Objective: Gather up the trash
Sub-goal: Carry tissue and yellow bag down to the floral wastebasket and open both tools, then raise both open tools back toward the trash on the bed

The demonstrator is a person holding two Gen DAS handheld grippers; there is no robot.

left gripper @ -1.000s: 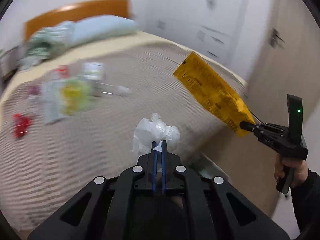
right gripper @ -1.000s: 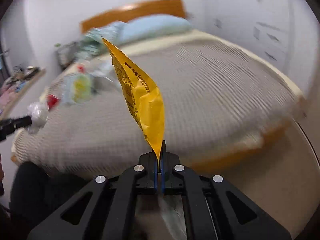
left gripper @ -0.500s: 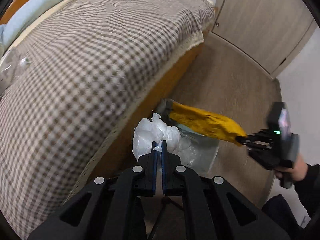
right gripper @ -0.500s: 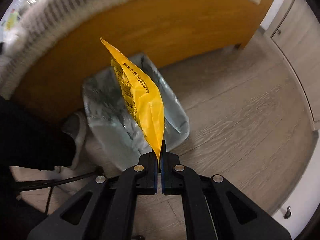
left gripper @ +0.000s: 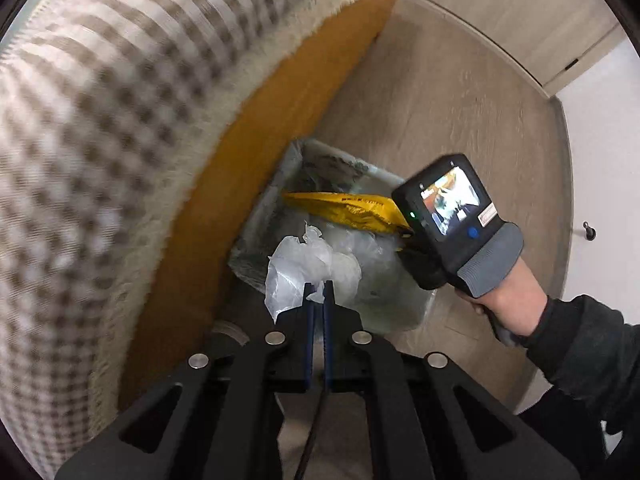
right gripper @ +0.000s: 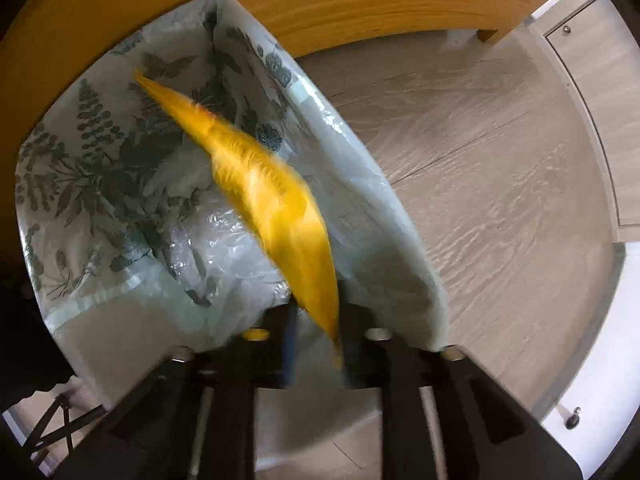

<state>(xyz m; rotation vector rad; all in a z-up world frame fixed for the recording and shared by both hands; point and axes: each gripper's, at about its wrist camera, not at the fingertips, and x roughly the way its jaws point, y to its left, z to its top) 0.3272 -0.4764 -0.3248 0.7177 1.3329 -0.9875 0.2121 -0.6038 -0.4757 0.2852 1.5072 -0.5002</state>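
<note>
Crumpled clear plastic (left gripper: 312,268) is pinched in the clenched jaws of the left gripper (left gripper: 318,292), which hangs above the near rim of a trash bin (left gripper: 256,216) lined with a leaf-printed bag; the bin stands on the wooden floor (left gripper: 460,112) against the orange bed frame (left gripper: 256,132), under the checked bedspread (left gripper: 120,100). In that same left wrist view the right gripper (left gripper: 406,236), carried by a gloved hand (left gripper: 492,264), reaches over the bin's far side with a yellow wrapper (left gripper: 348,208) at its tip, lying across the bin's mouth. From the right wrist view, the right gripper (right gripper: 316,344) points down into the bin (right gripper: 384,208), its jaws opening; the blurred yellow wrapper (right gripper: 276,204) lies between them, its lower tip beside the right-hand finger, over clear plastic (right gripper: 224,248) already inside.
</note>
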